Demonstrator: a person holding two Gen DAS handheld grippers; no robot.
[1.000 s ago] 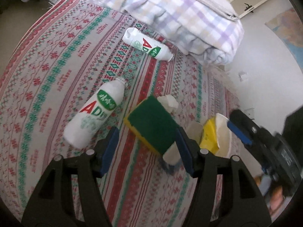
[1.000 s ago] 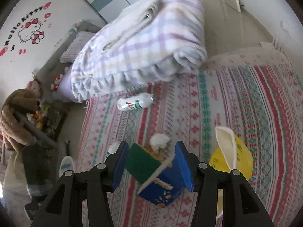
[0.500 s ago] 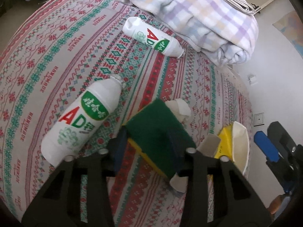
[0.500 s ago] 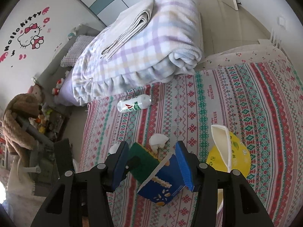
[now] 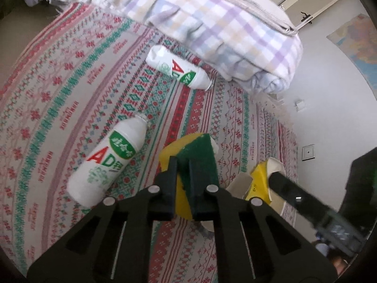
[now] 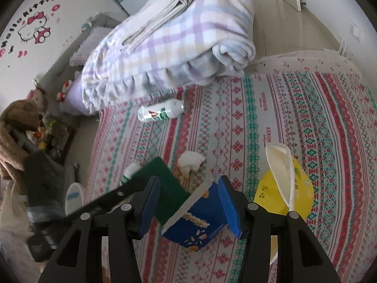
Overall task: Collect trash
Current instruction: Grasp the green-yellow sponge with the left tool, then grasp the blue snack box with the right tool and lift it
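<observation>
Newly squeezed, bent green-and-yellow sponge (image 5: 198, 162) between left jaws.

On the patterned bedspread (image 5: 70, 75): white plastic AD bottle (image 5: 107, 162) lies left of green-and-yellow sponge (image 5: 200, 165); 2nd white AD bottle (image 5: 179, 70) further back, just before folded checked blanket (image 5: 212, 23). Yellow paper bowl (image 6: 285, 188) right of blue carton (image 6: 202, 226); crumpled white tissue (image 6: 190, 162) behind carton.
</observation>
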